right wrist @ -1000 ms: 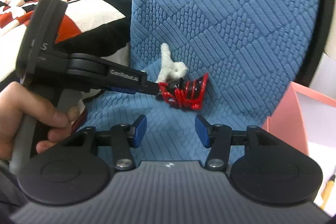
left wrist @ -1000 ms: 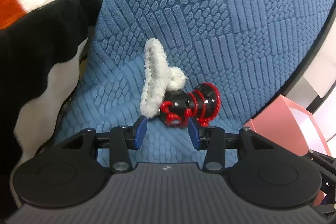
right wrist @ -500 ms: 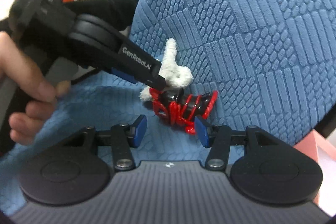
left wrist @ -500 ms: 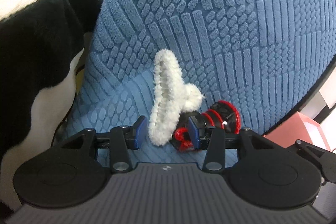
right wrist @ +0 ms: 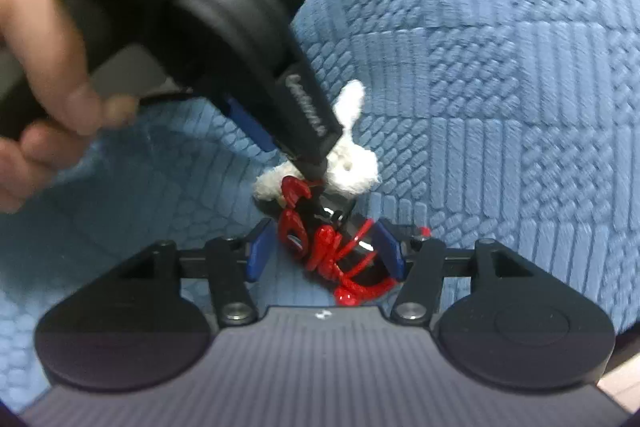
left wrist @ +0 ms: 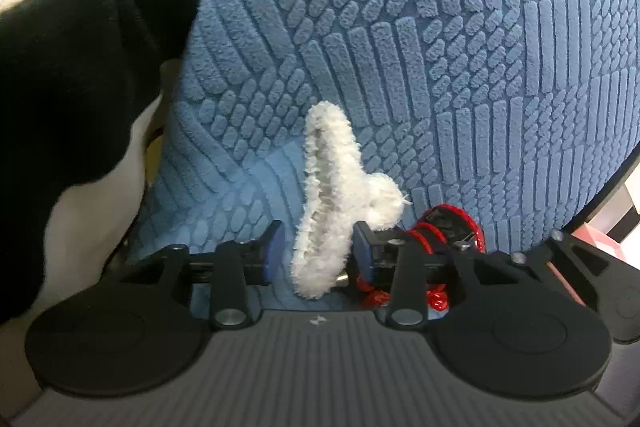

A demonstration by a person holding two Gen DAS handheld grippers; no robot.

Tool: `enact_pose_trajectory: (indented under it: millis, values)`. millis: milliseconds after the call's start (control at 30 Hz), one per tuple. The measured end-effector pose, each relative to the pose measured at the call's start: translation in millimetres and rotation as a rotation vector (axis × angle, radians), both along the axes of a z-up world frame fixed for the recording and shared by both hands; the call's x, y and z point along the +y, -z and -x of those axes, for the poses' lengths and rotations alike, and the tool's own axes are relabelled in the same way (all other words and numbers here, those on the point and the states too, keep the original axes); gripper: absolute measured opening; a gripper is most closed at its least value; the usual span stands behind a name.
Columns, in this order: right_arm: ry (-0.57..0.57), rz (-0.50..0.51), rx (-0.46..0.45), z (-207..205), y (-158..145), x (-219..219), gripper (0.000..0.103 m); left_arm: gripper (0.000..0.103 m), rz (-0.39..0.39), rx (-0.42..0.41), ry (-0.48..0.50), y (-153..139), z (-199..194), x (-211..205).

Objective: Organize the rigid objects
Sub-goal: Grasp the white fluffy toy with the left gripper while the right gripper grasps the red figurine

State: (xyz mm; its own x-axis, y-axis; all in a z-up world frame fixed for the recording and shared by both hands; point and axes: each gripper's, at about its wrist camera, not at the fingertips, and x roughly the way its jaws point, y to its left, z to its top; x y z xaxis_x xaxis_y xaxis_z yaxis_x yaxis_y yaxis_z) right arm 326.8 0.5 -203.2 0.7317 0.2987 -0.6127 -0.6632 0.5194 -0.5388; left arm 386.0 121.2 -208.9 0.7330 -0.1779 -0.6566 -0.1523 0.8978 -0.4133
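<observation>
A white fuzzy claw clip (left wrist: 328,187) leans upright against a blue textured cushion (left wrist: 440,27), touching a black object wound with red coils (left wrist: 444,227). My left gripper (left wrist: 318,253) has the clip's lower end between its blue pads. Its jaws are closing, and a thin gap still shows at the left pad. In the right wrist view the left gripper (right wrist: 316,167) reaches in from the upper left onto the clip (right wrist: 352,171). My right gripper (right wrist: 325,251) straddles the red and black object (right wrist: 324,243). Its jaws are opening, with gaps on both sides.
A black and white plush blanket (left wrist: 80,67) lies left of the cushion. A pink box (left wrist: 600,231) shows at the right edge. A person's hand (right wrist: 40,67) holds the left gripper's handle, close above the seat.
Both grippers moved in toward the cushion. The left jaws, earlier short of the clip, now flank it and have narrowed. The right gripper rolled, widened, and now flanks the red and black object.
</observation>
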Motion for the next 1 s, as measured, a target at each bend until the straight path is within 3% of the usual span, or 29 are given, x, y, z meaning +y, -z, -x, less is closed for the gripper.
enact_pose_trajectory:
  millis: [167, 433, 733, 1000]
  values:
    - [-0.067, 0.117, -0.054, -0.9, 14.2, 13.0, 0.065, 0.028, -0.006, -0.009, 0.029, 2.5, -9.7, -3.4]
    - [-0.082, 0.203, -0.108, -6.3, 34.4, 13.1, 0.064, 0.024, -0.030, 0.000, 0.043, 2.6, -16.8, -12.7]
    - [-0.083, 0.220, -0.104, -6.0, 37.2, 11.8, 0.062, 0.022, -0.022, 0.000, 0.033, -3.5, -14.5, -9.8]
    - [-0.016, 0.102, -0.022, -7.7, 10.6, -4.3, 0.055, 0.020, 0.028, -0.003, 0.002, -18.4, 0.8, 3.9]
